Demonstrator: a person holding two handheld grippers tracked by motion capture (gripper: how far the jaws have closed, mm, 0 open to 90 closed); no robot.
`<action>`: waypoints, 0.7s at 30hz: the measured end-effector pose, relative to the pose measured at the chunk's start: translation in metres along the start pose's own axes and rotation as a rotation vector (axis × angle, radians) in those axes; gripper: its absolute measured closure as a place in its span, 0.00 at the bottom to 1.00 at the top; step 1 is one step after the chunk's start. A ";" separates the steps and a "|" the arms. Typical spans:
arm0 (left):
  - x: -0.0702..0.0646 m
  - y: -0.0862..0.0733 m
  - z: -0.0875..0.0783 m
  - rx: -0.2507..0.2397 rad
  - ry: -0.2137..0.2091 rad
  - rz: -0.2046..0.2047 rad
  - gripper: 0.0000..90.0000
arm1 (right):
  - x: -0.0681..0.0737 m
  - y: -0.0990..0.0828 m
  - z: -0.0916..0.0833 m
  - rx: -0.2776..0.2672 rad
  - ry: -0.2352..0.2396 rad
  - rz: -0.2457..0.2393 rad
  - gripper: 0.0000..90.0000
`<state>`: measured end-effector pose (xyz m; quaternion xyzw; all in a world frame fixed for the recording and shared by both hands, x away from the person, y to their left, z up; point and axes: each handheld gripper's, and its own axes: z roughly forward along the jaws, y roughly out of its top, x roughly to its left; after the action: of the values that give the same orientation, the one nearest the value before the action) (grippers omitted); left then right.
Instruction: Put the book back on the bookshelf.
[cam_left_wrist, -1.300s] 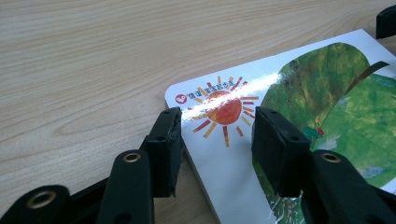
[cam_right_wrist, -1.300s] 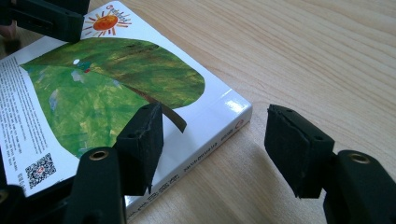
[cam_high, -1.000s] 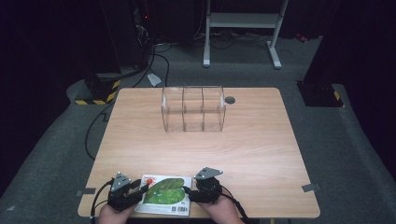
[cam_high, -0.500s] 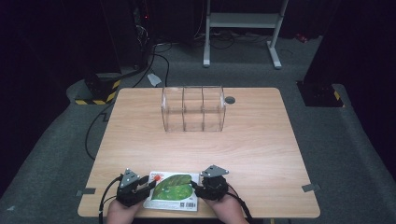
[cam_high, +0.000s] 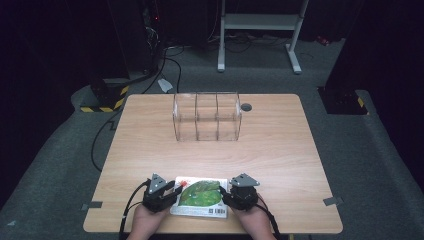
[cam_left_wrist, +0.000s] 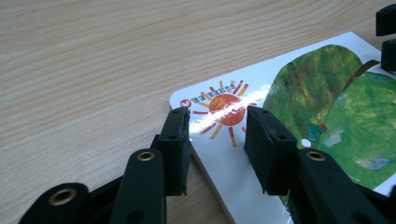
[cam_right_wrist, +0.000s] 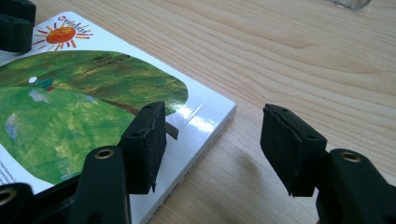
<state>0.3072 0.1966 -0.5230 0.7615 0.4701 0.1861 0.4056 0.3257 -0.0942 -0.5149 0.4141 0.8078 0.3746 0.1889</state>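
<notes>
You're sliding book (cam_high: 201, 197) away from table's (cam_high: 280, 150) near edge, toward clear rack (cam_high: 207, 116) at far side; book lying flat, near-centre. Left gripper (cam_left_wrist: 217, 122) straddling book's left corner, jaws just been narrowing, part-open, pads not visibly pressing. Right gripper (cam_right_wrist: 212, 133) straddling spine edge, jaws gaping, gripping nothing. You're probably squaring up for two-sided pinch; lift not begun.

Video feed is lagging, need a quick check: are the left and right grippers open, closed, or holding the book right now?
Left gripper: open, jaws just closing, astride the book's edge, not gripping.
Right gripper: open, straddling the book's corner, holding nothing.
</notes>
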 end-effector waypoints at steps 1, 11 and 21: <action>0.000 0.001 0.001 0.003 -0.004 -0.005 0.65 | -0.001 0.000 0.000 0.001 0.007 0.009 0.45; 0.009 -0.004 -0.016 0.077 -0.039 -0.033 0.56 | 0.007 -0.012 -0.023 0.004 0.075 0.028 0.39; 0.000 -0.002 -0.014 0.069 -0.040 -0.016 0.79 | 0.002 -0.017 -0.019 0.057 0.141 0.092 0.41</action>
<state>0.2969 0.2033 -0.5164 0.7748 0.4740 0.1511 0.3901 0.3040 -0.1076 -0.5161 0.4284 0.8095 0.3881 0.1025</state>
